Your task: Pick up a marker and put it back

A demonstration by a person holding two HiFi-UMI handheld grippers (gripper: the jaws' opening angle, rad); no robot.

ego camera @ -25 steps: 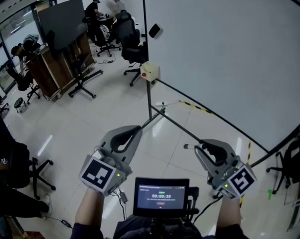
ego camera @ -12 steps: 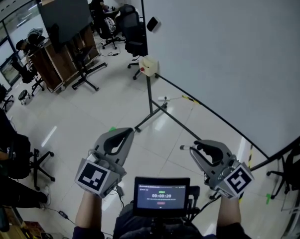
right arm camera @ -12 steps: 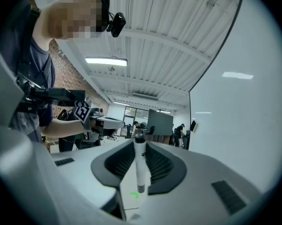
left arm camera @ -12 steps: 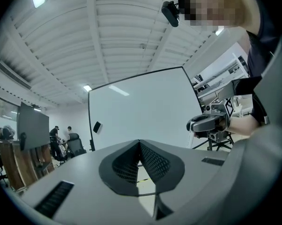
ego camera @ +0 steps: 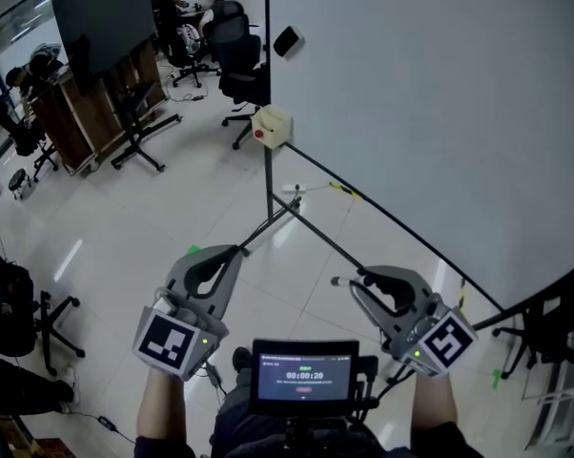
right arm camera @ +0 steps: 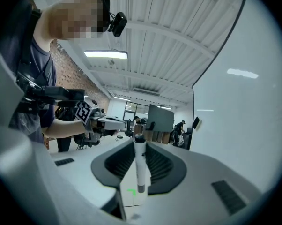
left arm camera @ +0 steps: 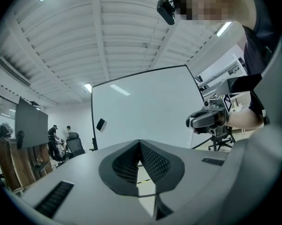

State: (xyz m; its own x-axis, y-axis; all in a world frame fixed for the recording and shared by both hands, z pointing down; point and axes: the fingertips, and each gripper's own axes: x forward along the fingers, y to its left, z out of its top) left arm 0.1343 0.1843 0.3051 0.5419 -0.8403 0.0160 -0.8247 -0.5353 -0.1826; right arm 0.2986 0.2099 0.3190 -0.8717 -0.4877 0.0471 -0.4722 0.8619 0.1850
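A white marker (right arm camera: 139,165) with a dark cap stands upright between the pads of my right gripper (right arm camera: 139,146), which is shut on it. In the head view the marker's tip (ego camera: 338,281) pokes out to the left of the right gripper (ego camera: 356,281), low and right of centre. My left gripper (ego camera: 232,252) is held low at the left, its jaws together with nothing in them; in its own view the left gripper (left arm camera: 139,146) has its ribbed pads meeting. Both grippers point toward the large whiteboard (ego camera: 430,93).
The whiteboard's black stand foot (ego camera: 287,213) runs across the shiny floor ahead of the grippers. A black eraser (ego camera: 286,40) sticks to the board's left edge and a cream box (ego camera: 271,127) hangs on its post. A small screen (ego camera: 304,375) sits at my chest. Office chairs (ego camera: 239,70) and a dark display (ego camera: 101,27) stand at the far left.
The head view has shifted: the stand foot and far furniture have slid left and up. Both grippers sit a little lower and further left, postures unchanged, the marker still in the right one.
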